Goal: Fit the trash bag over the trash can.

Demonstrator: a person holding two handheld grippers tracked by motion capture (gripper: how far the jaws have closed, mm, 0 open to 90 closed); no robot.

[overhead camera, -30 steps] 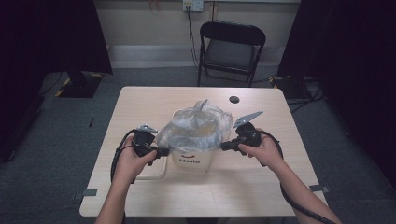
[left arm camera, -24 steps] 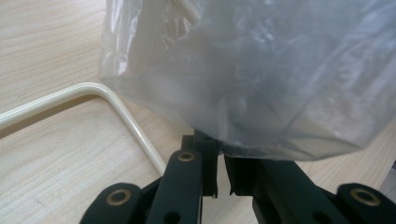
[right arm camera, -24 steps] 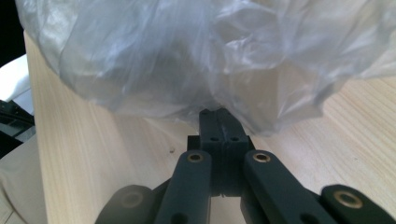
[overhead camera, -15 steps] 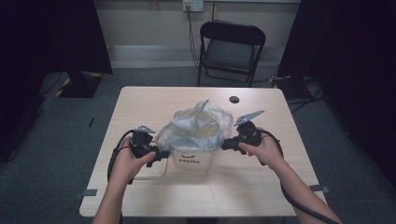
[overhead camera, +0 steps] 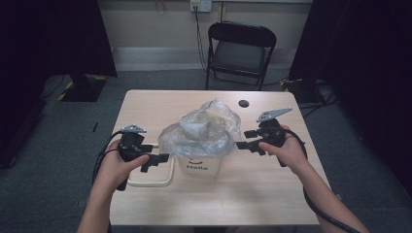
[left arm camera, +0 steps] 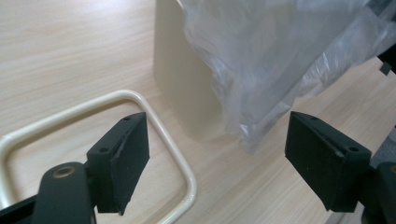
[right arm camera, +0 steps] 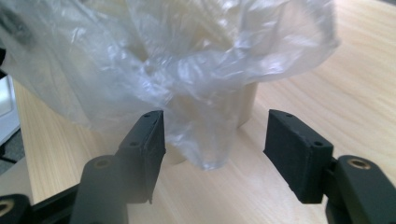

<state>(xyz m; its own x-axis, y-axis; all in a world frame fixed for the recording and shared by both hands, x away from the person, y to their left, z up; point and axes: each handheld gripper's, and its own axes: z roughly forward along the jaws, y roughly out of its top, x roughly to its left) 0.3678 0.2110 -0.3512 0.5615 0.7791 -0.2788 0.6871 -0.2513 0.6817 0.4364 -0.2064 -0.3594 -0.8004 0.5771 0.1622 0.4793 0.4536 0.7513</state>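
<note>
From where I sit this looks like a recording studio or lab bay, not a home. The pale wood worktop [overhead camera: 145,204] stands alone on grey carpet [overhead camera: 68,145], with black curtains [overhead camera: 53,39] hanging at both sides and dimming everything beyond them. A single black folding chair [overhead camera: 241,53] faces me across it, and cables run down the plain back wall from a wall socket [overhead camera: 200,5]. Dark gear sits on the floor at the left [overhead camera: 80,87] (possibly a stand base; too dim to tell). It all reads as a purpose-built capture space.
</note>
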